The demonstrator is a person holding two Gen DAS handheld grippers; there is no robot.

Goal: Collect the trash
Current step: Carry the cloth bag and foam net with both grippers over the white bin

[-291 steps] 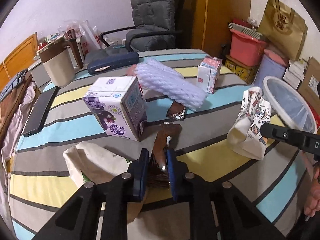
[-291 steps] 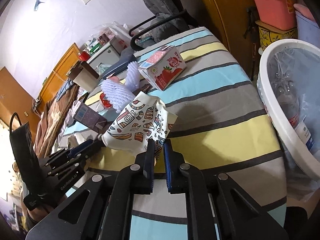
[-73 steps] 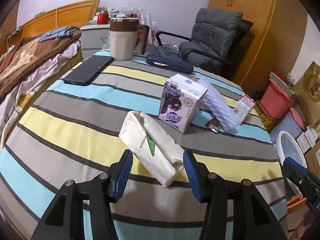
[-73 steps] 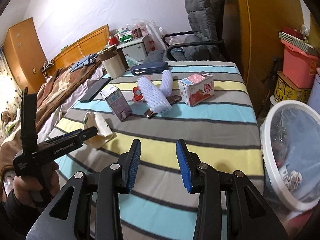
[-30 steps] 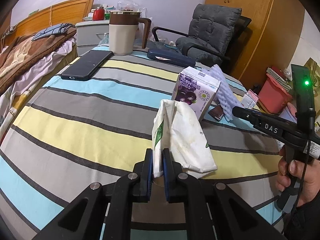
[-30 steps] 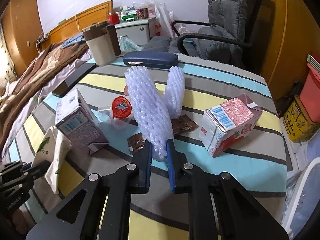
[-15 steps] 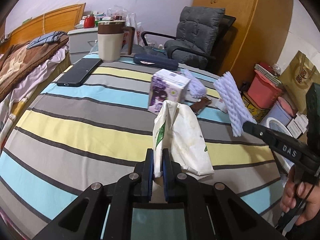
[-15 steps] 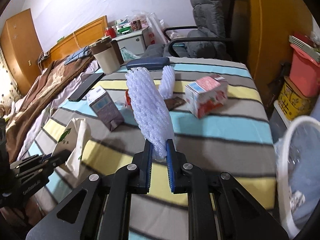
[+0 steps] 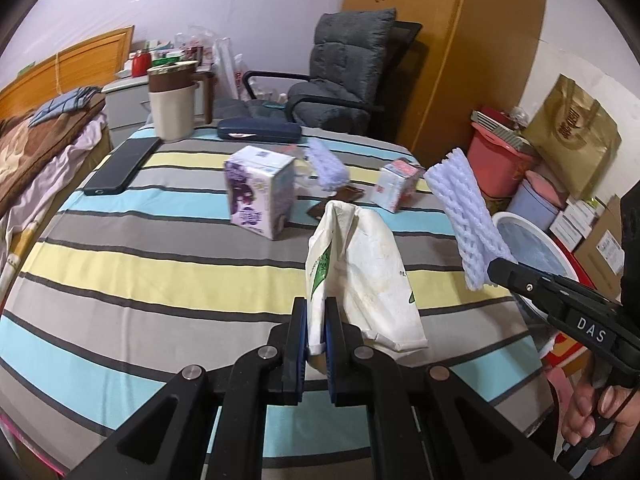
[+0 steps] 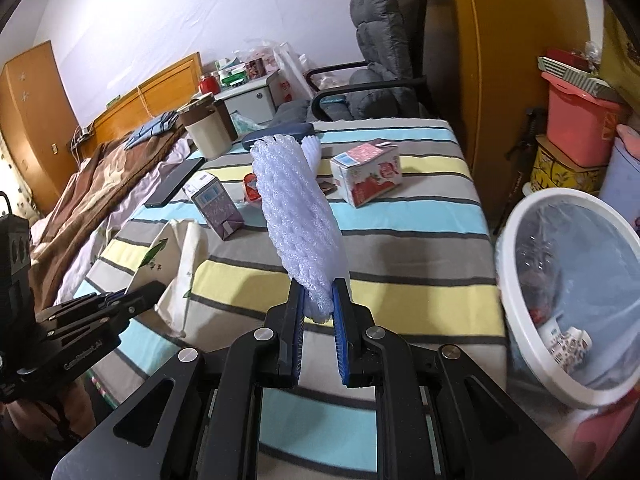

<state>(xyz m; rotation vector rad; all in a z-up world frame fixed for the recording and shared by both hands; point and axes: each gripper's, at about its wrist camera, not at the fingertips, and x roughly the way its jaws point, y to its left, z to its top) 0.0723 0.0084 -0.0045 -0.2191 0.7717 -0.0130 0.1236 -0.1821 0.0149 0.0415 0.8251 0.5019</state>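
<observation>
My left gripper [image 9: 316, 320] is shut on a white paper bag [image 9: 360, 272] with green print and holds it above the striped table [image 9: 140, 264]. My right gripper [image 10: 318, 312] is shut on a white foam net sleeve [image 10: 298, 224], held upright over the table's right side; the sleeve also shows in the left wrist view [image 9: 464, 216]. The white trash bin [image 10: 516, 280], lined with a clear bag and holding some trash, stands right of the table. A purple carton [image 9: 258, 192], a red-and-white carton [image 10: 366, 174], a second foam sleeve [image 9: 326, 164] and brown wrappers [image 9: 352, 192] lie on the table.
A phone [image 9: 122, 166], a brown-and-cream jug [image 9: 172, 102] and a dark blue case [image 9: 258, 130] sit at the table's far side. A grey chair [image 9: 340, 76] stands behind. Boxes, a pink bucket [image 10: 580, 124] and a gold bag [image 9: 572, 136] crowd the floor on the right. A bed [image 10: 100, 184] lies left.
Both grippers, each holding its item, have moved right toward the bin. The foam sleeve now stands nearer the bin's rim, which shows larger in the right wrist view.
</observation>
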